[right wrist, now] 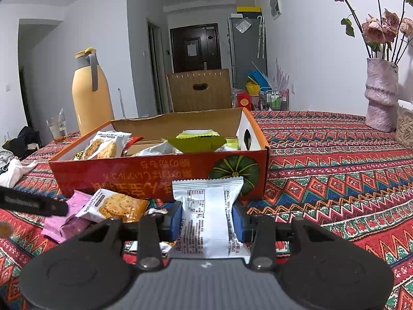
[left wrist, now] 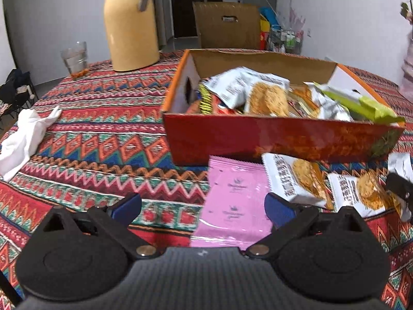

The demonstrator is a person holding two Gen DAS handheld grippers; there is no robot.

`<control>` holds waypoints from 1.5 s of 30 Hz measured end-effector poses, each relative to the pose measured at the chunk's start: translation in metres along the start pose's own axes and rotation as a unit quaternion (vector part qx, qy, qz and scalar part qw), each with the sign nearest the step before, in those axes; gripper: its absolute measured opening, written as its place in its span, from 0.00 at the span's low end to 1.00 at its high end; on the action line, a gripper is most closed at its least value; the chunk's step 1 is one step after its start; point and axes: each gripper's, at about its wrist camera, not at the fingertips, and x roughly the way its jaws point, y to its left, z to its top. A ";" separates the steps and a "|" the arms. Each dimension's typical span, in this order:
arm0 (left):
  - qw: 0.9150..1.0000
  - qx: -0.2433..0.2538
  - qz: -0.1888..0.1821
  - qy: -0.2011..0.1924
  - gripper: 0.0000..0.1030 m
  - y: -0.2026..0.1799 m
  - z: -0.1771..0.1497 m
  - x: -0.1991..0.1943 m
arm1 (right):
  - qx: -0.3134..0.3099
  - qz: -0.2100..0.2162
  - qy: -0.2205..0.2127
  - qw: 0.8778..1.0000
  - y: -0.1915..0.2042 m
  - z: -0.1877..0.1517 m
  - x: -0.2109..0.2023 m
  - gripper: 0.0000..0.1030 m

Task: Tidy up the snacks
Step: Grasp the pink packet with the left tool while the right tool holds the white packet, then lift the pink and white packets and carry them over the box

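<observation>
Right gripper point(right wrist: 207, 222) clamps a white packet point(right wrist: 206, 214) upright, long axis pointing at the red box point(right wrist: 160, 178); left gripper point(left wrist: 204, 208) gapes wide beside a pink packet point(left wrist: 232, 201) just before that box.

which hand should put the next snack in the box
Right: its tongs already grip a white packet facing the box. The left tongs are open and empty over a pink packet.

Thermos point(left wrist: 131, 25) top cut off by the frame, box point(left wrist: 271, 137) floor hidden under snacks, pink packet point(left wrist: 232, 204) print blurred
</observation>
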 end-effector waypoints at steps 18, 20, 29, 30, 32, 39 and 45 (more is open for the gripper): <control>0.999 -0.011 -0.041 -0.014 0.85 -0.004 -0.008 0.017 | -0.013 0.000 -0.006 1.000 0.006 -0.001 -0.003 0.39; 0.999 -0.002 -0.038 -0.015 0.79 -0.007 -0.009 0.018 | -0.014 0.000 -0.006 1.000 0.006 -0.001 -0.003 0.39; 0.998 0.013 -0.048 -0.034 0.61 -0.012 -0.013 0.010 | -0.018 -0.003 -0.005 1.000 0.007 -0.002 -0.001 0.39; 0.998 0.013 -0.047 -0.038 0.61 -0.012 -0.013 0.009 | -0.018 -0.002 -0.004 1.000 0.007 -0.003 0.000 0.39; 0.998 0.014 -0.046 -0.047 0.61 -0.012 -0.014 0.005 | -0.018 -0.002 -0.004 1.000 0.007 -0.003 0.000 0.39; 0.996 0.008 -0.047 -0.075 0.61 -0.010 -0.013 -0.014 | -0.019 0.003 -0.019 1.000 0.008 -0.003 -0.005 0.39; 0.993 0.007 -0.060 -0.098 0.61 -0.007 -0.009 -0.036 | -0.032 0.010 -0.037 0.999 0.015 0.000 -0.014 0.39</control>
